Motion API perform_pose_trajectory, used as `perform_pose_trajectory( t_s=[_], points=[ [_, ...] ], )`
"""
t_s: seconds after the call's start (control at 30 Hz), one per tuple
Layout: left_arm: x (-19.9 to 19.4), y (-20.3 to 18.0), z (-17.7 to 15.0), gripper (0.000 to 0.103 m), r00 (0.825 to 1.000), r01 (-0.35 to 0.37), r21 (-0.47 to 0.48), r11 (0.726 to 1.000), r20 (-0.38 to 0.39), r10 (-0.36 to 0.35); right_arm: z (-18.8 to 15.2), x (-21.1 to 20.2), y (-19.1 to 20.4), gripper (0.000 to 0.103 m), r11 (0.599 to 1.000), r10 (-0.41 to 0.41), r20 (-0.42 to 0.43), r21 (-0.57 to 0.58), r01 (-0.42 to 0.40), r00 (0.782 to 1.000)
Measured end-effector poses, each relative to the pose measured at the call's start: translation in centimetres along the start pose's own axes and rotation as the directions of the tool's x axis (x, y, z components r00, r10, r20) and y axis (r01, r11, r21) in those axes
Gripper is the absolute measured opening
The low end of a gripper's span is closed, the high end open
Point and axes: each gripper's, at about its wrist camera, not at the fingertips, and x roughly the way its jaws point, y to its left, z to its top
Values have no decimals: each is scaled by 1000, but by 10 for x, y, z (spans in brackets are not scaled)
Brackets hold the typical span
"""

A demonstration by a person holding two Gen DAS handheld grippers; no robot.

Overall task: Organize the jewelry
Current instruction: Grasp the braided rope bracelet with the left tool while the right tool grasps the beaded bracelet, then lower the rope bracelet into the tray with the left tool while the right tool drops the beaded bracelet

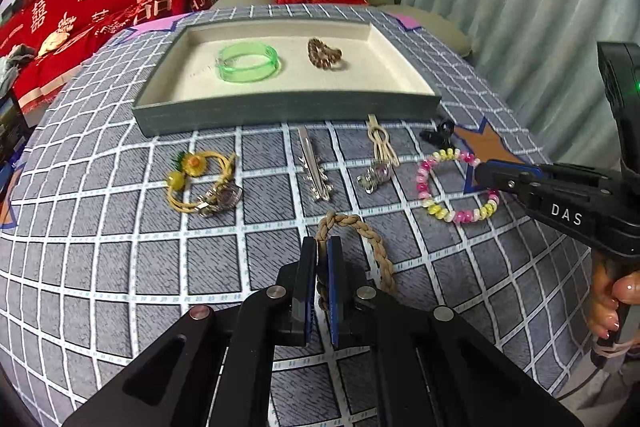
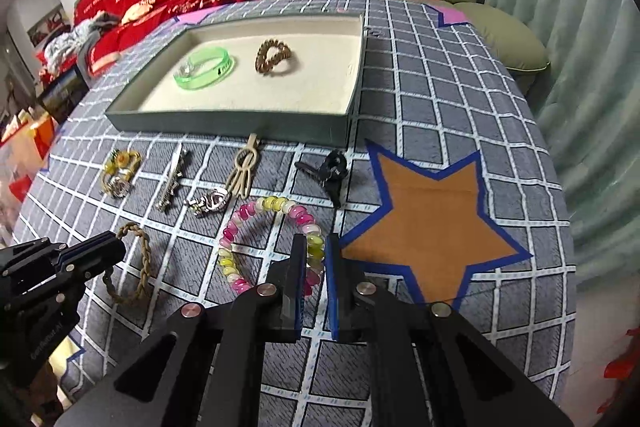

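Two pieces already lie in the tray (image 1: pixel 280 107) — a green bangle (image 1: pixel 248 62) and a brown braided ring (image 1: pixel 324 54) — well ahead of both sets of jaws. The rest is still out on the checked surface (image 1: pixel 120 267).

The left gripper (image 1: pixel 321 259) has its jaws closed on the braided rope bracelet (image 1: pixel 376 243), which loops out to their right and rests on the cloth. The right gripper (image 2: pixel 316 259) has its jaws nearly together on the near arc of the pink and yellow bead bracelet (image 2: pixel 272 205); the beads sit between them, seemingly clamped.

Beyond the jaws, between them and the tray, wait a yellow cord charm (image 1: pixel 200 183), a silver hair clip (image 1: pixel 314 171), a beige clip (image 1: pixel 382 143), a small silver charm (image 1: pixel 374 177) and a black claw clip (image 2: pixel 330 171).

By my count two are done, two are in hand and five are untouched — under halfway.
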Motion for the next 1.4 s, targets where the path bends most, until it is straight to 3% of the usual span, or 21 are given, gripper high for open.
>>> perform_pose_trajectory(
  t_s=[0.4, 0.87, 1.13, 1.4],
  points=[
    [-21, 10, 21, 15, 997, -20, -5, 1000, 75, 20, 19, -21, -3, 10, 999, 45, 57, 22, -46, 997],
    [-32, 43, 79, 15, 982, -70, -31, 997, 175, 75, 83, -31, -10, 10, 996, 72, 120, 39, -77, 990],
    [-16, 63, 117, 15, 975, -96, -42, 995, 200, 102, 131, -4, -14, 10, 991, 104, 99, 79, -112, 990],
    [29, 76, 145, 15, 978, -127, -41, 991, 160, 132, 164, 39, -17, 10, 989, 96, 77, 101, -104, 992]
  ],
)
